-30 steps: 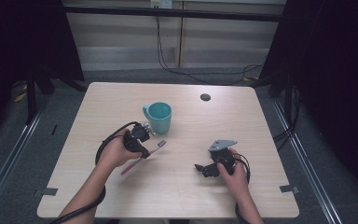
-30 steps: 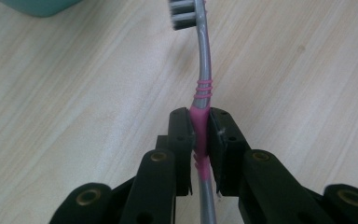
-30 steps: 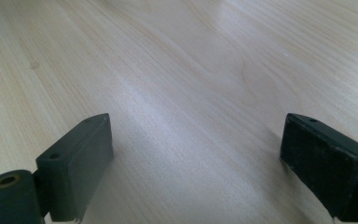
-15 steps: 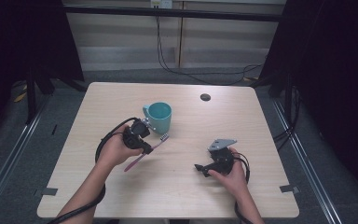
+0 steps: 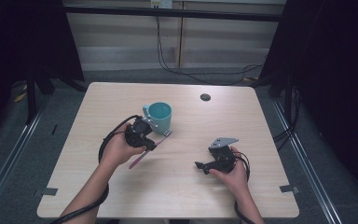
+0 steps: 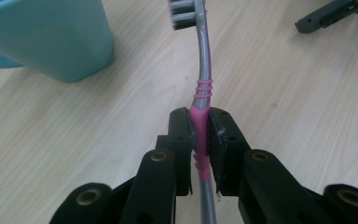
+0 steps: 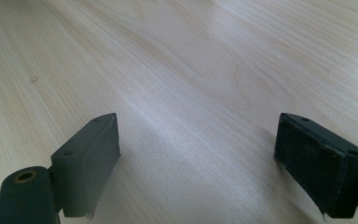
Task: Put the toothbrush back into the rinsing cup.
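A toothbrush (image 5: 140,156) with a pink and grey handle is clamped in my left gripper (image 5: 148,140), left of the table's middle. Its bristle head (image 5: 168,134) lies close beside the base of a teal mug (image 5: 160,115). In the left gripper view both pads press on the pink grip of the toothbrush (image 6: 204,70), and my left gripper (image 6: 200,123) points past the mug (image 6: 51,37) at the upper left. My right gripper (image 5: 201,165) rests low on the table at the right. Its jaws stand wide apart over bare wood, with nothing between them (image 7: 196,154).
A small dark round disc (image 5: 205,97) lies near the far edge of the wooden table (image 5: 261,121). Black cables trail from both grippers toward the near edge. The right gripper's jaw tips (image 6: 335,14) show at the top right of the left gripper view.
My left gripper has carried the toothbrush a little farther up and right, bringing its head closer to the mug. The right gripper has stayed still.
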A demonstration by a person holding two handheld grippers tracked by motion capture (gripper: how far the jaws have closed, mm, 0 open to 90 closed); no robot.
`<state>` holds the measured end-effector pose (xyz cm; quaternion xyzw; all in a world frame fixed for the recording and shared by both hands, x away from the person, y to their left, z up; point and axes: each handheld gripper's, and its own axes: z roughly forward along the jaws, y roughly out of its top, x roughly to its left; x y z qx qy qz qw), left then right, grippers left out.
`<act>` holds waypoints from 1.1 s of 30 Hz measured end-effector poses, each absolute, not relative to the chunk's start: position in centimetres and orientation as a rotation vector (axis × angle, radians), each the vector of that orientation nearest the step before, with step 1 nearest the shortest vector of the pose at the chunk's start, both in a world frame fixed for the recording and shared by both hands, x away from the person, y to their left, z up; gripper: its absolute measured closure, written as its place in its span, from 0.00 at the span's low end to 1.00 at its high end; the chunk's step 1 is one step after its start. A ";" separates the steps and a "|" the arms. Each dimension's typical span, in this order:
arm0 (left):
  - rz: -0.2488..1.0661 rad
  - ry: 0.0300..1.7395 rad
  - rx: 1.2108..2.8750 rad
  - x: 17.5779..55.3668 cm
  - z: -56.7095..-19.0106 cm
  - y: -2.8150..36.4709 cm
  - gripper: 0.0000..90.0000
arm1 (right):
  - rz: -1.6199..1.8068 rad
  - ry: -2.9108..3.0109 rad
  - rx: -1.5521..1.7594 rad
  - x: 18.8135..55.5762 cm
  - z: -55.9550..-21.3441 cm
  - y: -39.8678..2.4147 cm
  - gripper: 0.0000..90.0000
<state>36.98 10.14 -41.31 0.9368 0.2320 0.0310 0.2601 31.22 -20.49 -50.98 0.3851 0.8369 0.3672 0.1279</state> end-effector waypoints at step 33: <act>0.255 0.673 2.301 36.6 -40.0 10.3 0.89 | 1.119 2.442 1.168 31.7 -49.1 -19.6 0.21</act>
